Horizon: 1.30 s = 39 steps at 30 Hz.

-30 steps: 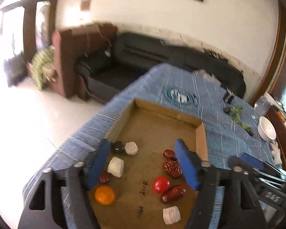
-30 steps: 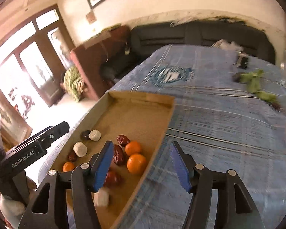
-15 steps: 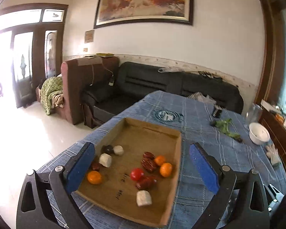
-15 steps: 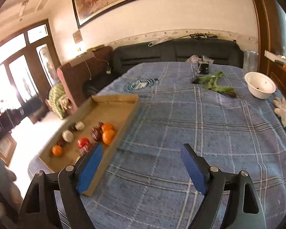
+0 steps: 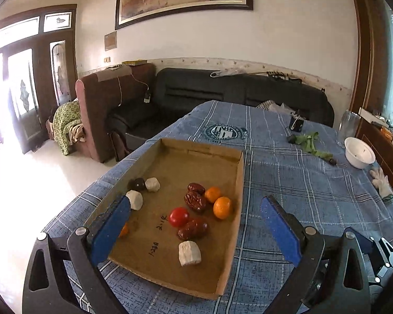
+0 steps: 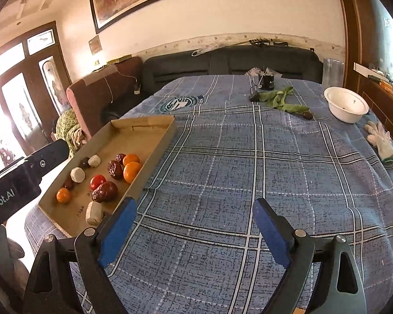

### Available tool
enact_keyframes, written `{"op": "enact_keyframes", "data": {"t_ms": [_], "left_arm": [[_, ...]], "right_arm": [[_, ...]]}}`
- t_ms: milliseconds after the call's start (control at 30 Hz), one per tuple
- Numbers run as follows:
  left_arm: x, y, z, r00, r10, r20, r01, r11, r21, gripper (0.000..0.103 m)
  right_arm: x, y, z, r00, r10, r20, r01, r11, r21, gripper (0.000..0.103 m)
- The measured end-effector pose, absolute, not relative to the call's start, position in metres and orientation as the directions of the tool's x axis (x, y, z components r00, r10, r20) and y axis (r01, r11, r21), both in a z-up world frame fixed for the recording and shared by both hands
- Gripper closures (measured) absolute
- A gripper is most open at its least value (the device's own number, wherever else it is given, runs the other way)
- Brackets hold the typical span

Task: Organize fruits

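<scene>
Left wrist: left gripper (image 5: 195, 225) withdrawn from tray (image 5: 239, 183), wider.

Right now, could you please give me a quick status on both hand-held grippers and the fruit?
Left hand-held gripper open, empty. Right hand-held gripper opening, empty, over bare tablecloth. Fruit all in cardboard tray: tomato, oranges, dates. Nothing in the way.

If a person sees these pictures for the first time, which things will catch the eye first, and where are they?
The eye goes first to the shallow brown cardboard tray on the blue checked tablecloth, at its left side in the right wrist view. In it lie a round red tomato, small orange citrus fruits, wrinkled dark red dates and pale whitish chunks. A white bowl stands near the far right edge.
</scene>
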<state>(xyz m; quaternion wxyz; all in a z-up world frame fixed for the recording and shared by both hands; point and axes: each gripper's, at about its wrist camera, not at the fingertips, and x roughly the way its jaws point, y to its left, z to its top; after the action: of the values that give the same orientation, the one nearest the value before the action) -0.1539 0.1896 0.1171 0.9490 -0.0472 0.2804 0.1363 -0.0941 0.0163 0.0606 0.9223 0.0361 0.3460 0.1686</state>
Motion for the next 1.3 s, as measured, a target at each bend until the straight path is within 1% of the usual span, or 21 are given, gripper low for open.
{"op": "enact_keyframes", "data": {"t_ms": [533, 1300], "left_arm": [[-0.152, 0.206, 0.103, 0.784, 0.216, -0.582, -0.293, 0.955, -0.040, 0.003], [-0.152, 0.206, 0.099, 0.783, 0.200, -0.589, -0.289, 0.956, -0.059, 0.003]], "right_arm": [[-0.096, 0.036, 0.053, 0.691, 0.314, -0.652, -0.303, 0.944, 0.133, 0.008], [-0.101, 0.035, 0.051, 0.705, 0.282, -0.651, -0.290, 0.952, 0.099, 0.005]]}}
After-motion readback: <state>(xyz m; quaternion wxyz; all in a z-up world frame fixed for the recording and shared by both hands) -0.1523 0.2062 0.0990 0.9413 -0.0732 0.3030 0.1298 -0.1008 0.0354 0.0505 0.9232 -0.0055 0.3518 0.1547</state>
